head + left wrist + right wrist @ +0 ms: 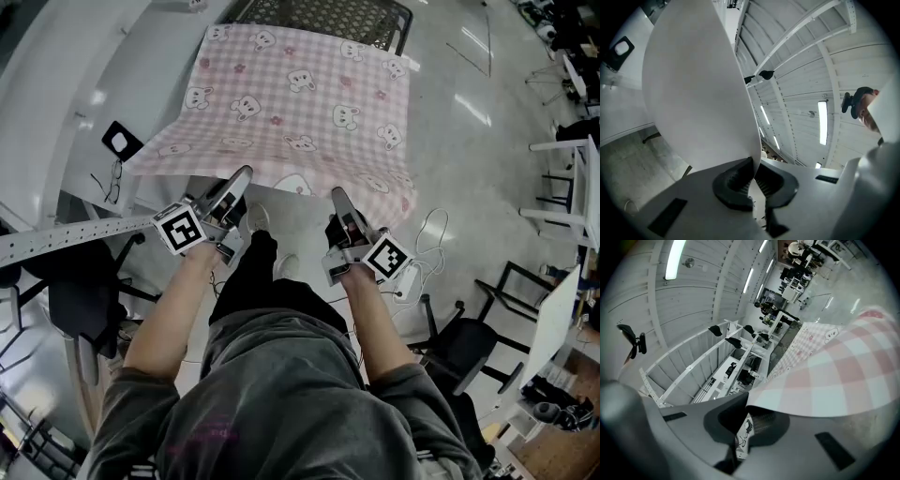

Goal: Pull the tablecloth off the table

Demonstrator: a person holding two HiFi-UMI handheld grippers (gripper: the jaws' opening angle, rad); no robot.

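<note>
I recorded the left hand-held gripper (242,178) and right hand-held gripper (337,195) each clamped on the tablecloth's (300,103) near edge, mid-frame, evidently keeping it spread for an even pull.

Glossy grey floor (469,178), black chairs (464,347) around.

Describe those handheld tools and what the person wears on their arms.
The left gripper and right gripper are light grey, each with two slim jaws, dark ribbed pads and a white cube carrying black square markers. Grey sleeves end near the elbows.
</note>
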